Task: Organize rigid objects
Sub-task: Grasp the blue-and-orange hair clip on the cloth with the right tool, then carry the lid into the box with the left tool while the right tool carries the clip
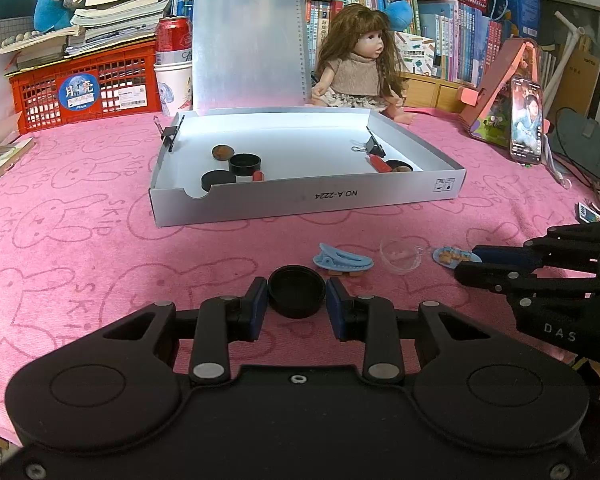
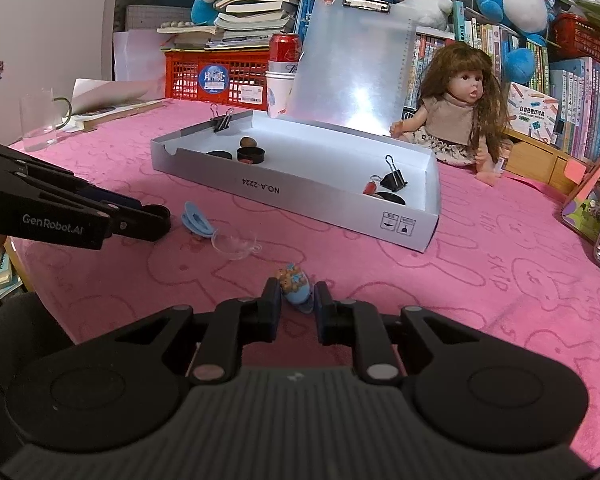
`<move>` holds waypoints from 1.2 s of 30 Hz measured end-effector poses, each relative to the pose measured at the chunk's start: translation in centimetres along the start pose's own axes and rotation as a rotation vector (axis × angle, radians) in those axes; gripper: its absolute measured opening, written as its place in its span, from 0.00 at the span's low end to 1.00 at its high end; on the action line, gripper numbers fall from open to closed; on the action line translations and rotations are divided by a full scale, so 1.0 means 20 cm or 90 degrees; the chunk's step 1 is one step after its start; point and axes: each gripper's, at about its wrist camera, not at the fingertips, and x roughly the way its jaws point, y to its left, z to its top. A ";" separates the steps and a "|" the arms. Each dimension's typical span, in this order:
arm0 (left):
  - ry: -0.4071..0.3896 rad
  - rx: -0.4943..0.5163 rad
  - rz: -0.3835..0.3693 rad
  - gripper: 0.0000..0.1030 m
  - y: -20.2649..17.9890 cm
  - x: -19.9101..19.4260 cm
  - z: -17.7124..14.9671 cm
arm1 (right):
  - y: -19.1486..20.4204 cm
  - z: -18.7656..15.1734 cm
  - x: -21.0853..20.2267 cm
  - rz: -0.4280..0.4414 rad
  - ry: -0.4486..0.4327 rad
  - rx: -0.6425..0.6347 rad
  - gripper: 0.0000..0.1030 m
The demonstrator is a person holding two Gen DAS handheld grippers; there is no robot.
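On the left, the left tongs [image 1: 297,298] grip a black round cap [image 1: 297,295], their blue pads pressed against its two sides just above the pink cloth [image 1: 80,248] that covers the bench. Whether the cap rests on the cloth or is lifted clear of it cannot be told. Beyond it lies a blue hair clip [image 1: 342,261], with something small and brown half hidden under its far end. Next to the clip sits a small clear cup [image 1: 400,256], hard to make out against the cloth.

Farther back stands an open grey box [image 1: 312,200] with its lid up. Inside on its left side are a brown round thing [image 1: 222,152], a black ring-shaped cap [image 1: 245,163], a flat black disc [image 1: 219,179] and a small red piece [image 1: 258,176] partly covered by the ring. On its right side a red-handled object [image 1: 380,165] and another black disc [image 1: 400,167] are mostly hidden by the box wall. Black binder clips [image 2: 394,179] are clipped onto both side walls.

On the right, the right tongs [image 2: 298,306] are closed on a small blue oval piece [image 2: 296,286] with a brown figure on it; its lower end is hidden between the pads. In the left wrist view those tongs are cut off by the picture's edge. A doll [image 1: 360,68] sits behind the box, and a phone [image 1: 526,120] leans at the far right.
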 end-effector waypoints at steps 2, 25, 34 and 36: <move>0.000 0.000 0.002 0.30 0.00 0.00 0.00 | 0.00 0.00 0.00 -0.004 0.001 -0.005 0.37; -0.022 -0.011 0.031 0.30 0.03 -0.01 0.00 | -0.01 -0.08 -0.09 -0.147 -0.071 0.207 0.60; -0.034 -0.015 0.035 0.30 0.03 -0.01 0.00 | 0.17 -0.06 0.07 -0.258 -0.087 0.241 0.65; -0.035 -0.017 0.035 0.30 0.04 -0.01 0.00 | 0.19 -0.06 0.09 -0.275 -0.089 0.236 0.65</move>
